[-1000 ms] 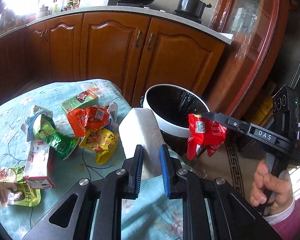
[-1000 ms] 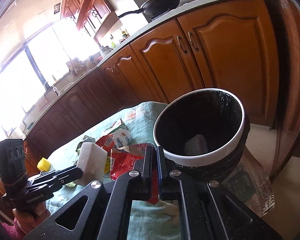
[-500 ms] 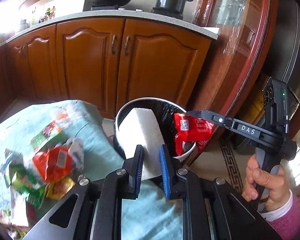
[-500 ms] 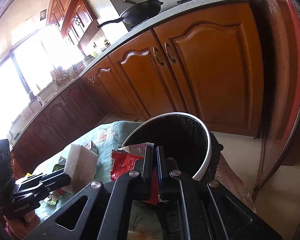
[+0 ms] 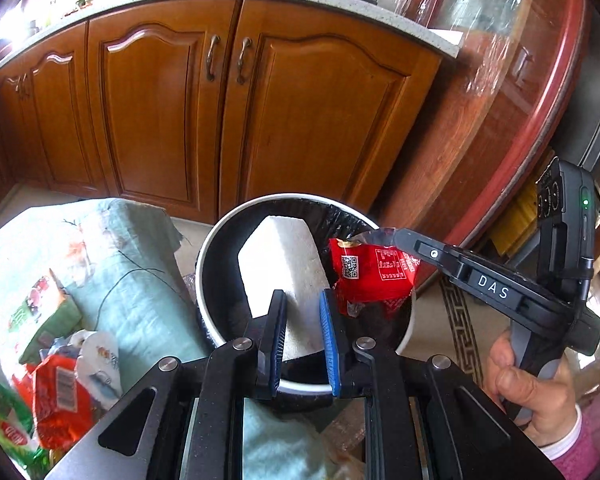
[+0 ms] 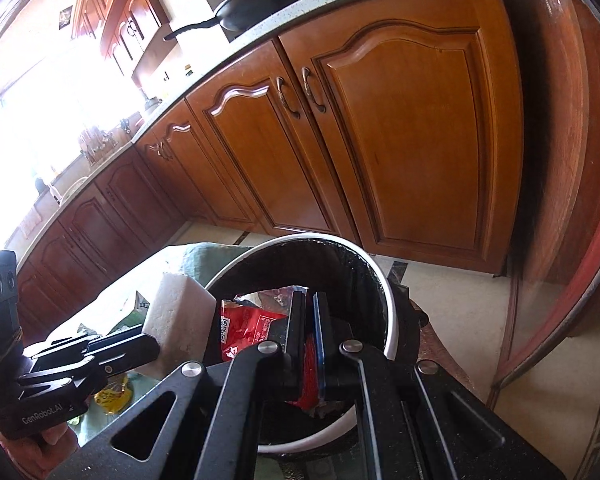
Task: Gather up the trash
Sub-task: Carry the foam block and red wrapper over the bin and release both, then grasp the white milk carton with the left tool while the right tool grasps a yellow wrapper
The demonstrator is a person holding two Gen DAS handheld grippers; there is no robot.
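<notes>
My left gripper point(image 5: 303, 312) is shut on a white foam block point(image 5: 282, 260) and holds it over the mouth of the black-lined, white-rimmed trash bin point(image 5: 216, 236). My right gripper point(image 6: 310, 312) is shut on a red snack wrapper point(image 6: 248, 326) and holds it over the same bin point(image 6: 388, 304). In the left wrist view the red wrapper point(image 5: 372, 276) hangs from the right gripper point(image 5: 384, 236) just right of the block. In the right wrist view the block point(image 6: 176, 320) sits left of the wrapper, held by the left gripper point(image 6: 152, 346).
A table with a pale green cloth point(image 5: 100, 264) lies left of the bin, with several wrappers point(image 5: 60, 384) and a green carton point(image 5: 40, 316) on it. Wooden kitchen cabinets point(image 5: 228, 92) stand behind. A red-rimmed glass cabinet point(image 5: 520, 92) stands at the right.
Both grippers have moved from beside the table to over the bin's opening, carrying the foam block and the red wrapper. Both stay shut.
</notes>
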